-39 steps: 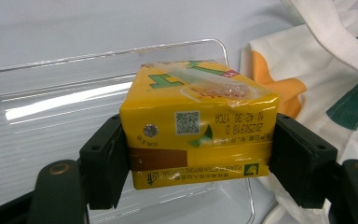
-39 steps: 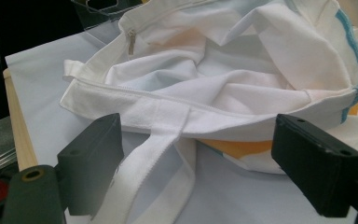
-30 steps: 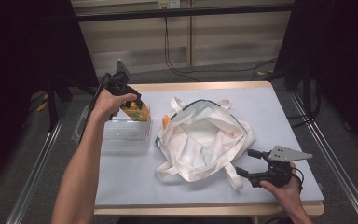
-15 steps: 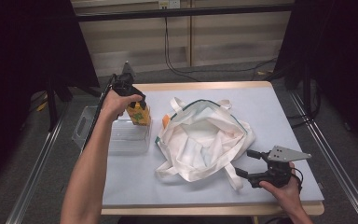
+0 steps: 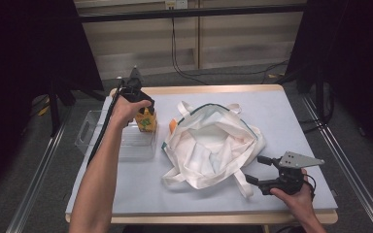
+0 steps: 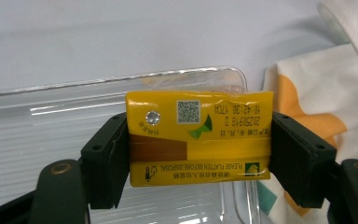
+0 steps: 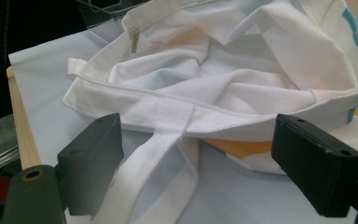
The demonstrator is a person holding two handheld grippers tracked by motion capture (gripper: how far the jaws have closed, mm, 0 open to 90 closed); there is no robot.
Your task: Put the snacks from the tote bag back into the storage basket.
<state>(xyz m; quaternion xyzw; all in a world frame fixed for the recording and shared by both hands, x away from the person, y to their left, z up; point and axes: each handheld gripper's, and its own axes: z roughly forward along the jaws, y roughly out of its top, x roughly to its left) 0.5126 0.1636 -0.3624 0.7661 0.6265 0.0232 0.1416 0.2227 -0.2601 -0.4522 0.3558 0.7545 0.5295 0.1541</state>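
A yellow drink carton point(image 5: 146, 124) hangs over the right end of a clear plastic bin point(image 5: 102, 138), and my left gripper point(image 5: 144, 110) is shut on it from above. In the left gripper view both pads press the carton's point(image 6: 198, 126) ends, with the bin point(image 6: 65, 135) below. A white tote bag point(image 5: 213, 145) lies open in the middle of the table. My right gripper point(image 5: 252, 168) rests at the bag's near right corner with its jaws open. In the right gripper view a white strap point(image 7: 154, 149) lies between the jaws of that gripper point(image 7: 196, 161), untouched.
The bin stands at the table's left edge, right beside the bag's orange-and-teal printed side point(image 6: 307, 116). The grey tabletop point(image 5: 291, 116) has a wooden rim. Dark curtains and a metal frame surround the table.
My left gripper has sunk a little with the carton, ending just over the bin's right end. The right gripper and the bag have not moved.
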